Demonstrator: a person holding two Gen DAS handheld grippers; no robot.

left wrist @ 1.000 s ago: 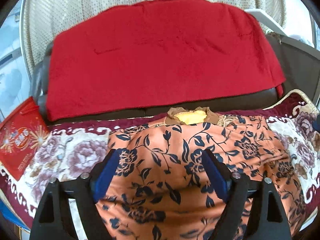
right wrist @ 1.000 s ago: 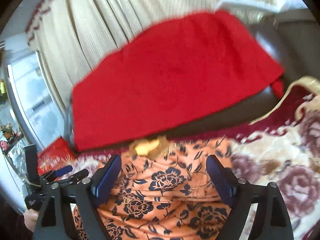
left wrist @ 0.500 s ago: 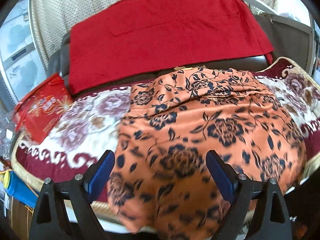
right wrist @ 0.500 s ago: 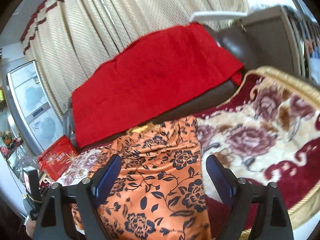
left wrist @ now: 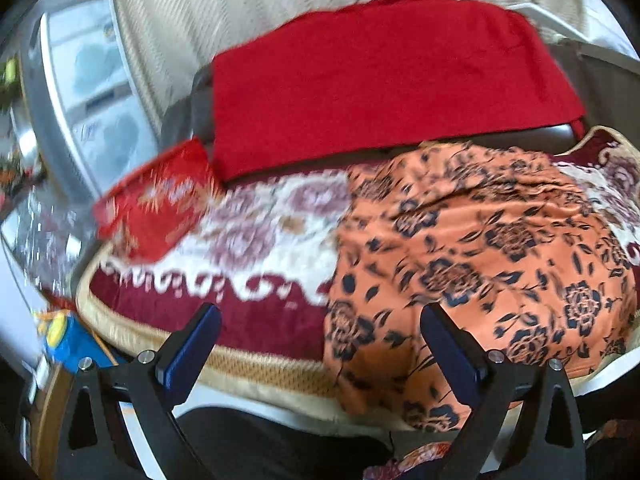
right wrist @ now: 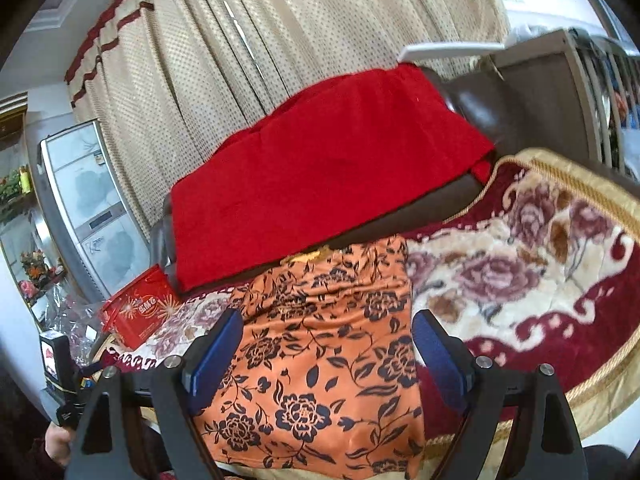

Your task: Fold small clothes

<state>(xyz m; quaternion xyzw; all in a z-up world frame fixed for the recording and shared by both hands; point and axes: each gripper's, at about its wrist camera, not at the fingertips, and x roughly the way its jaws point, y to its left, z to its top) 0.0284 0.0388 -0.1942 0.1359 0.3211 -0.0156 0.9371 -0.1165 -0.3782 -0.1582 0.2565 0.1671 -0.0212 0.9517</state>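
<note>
An orange garment (left wrist: 480, 240) with a dark flower print lies spread on a floral blanket (left wrist: 260, 236) on a sofa seat. Its near hem hangs over the seat's front edge. My left gripper (left wrist: 320, 312) hovers near that edge, over the garment's left border, its jaws opening with nothing pressed between them. In the right wrist view the same garment (right wrist: 328, 340) runs away from me. My right gripper (right wrist: 327, 318) stands open above its near end and touches no cloth. A yellow-brown collar (right wrist: 308, 257) peeks out at the far end.
A red towel (right wrist: 320, 184) drapes the dark sofa back. A red gift box (right wrist: 138, 312) sits at the seat's left end, beside a glass-fronted cabinet (right wrist: 88, 208). Curtains (right wrist: 280, 40) hang behind. The blanket (right wrist: 520, 280) lies bare to the right. A person's hand (right wrist: 56, 444) shows at lower left.
Both grippers have drawn back from the garment toward the seat's front edge. The left one slid left and its jaws widened. The right one shifted toward the garment's right side.
</note>
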